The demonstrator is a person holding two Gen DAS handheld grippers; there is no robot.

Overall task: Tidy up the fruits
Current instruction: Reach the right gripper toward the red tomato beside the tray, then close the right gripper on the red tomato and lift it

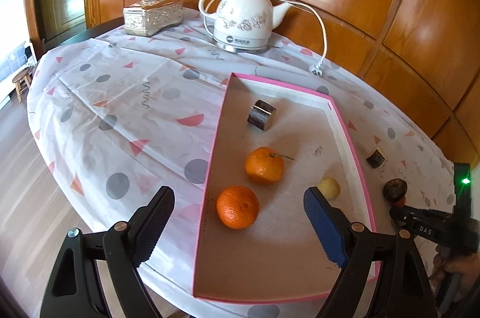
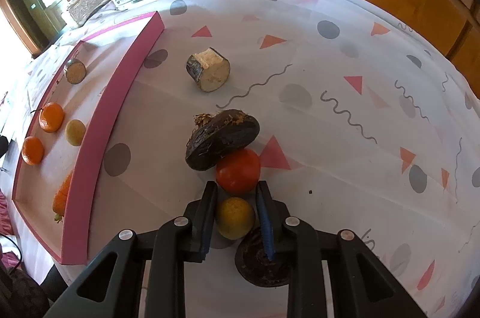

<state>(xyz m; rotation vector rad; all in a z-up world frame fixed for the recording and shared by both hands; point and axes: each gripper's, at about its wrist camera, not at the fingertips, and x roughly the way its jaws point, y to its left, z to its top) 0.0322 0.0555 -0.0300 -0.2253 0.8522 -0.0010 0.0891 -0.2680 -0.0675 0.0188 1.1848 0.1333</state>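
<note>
Left wrist view: shallow pink-rimmed rectangular tray (image 1: 357, 137) on patterned white tablecloth (image 1: 120, 95). Inside: two round oranges, one stemmed (image 1: 264, 165) and one nearer (image 1: 238, 207); small pale yellow round fruit (image 1: 329, 188) by right wall; short dark-barked cylindrical cane piece (image 1: 261, 115) toward far end. Left gripper (image 1: 237, 231) poised above near end of tray, jaws spread wide, nothing between them. Beyond tray: white ceramic electric kettle (image 1: 246, 17), silver embossed tissue box (image 1: 153, 16).

Right wrist view: same tray (image 2: 120, 95) at left, also holding orange carrot (image 2: 62, 196) against near wall. Outside tray on cloth: pale-cut cane stub with dark bark (image 2: 208, 73); dark brown flattened root half (image 2: 222, 139) leaning on red round tomato (image 2: 238, 171); dark round disc-shaped piece (image 2: 258, 264) partly under blue finger. Right gripper (image 2: 235, 217) pointing steeply down, jaws drawn in narrow around yellow-green round citrus fruit (image 2: 235, 218), both pads pressed to its sides. Fruit just behind tomato, touching or nearly so; lifted or on cloth, cannot tell.
</note>
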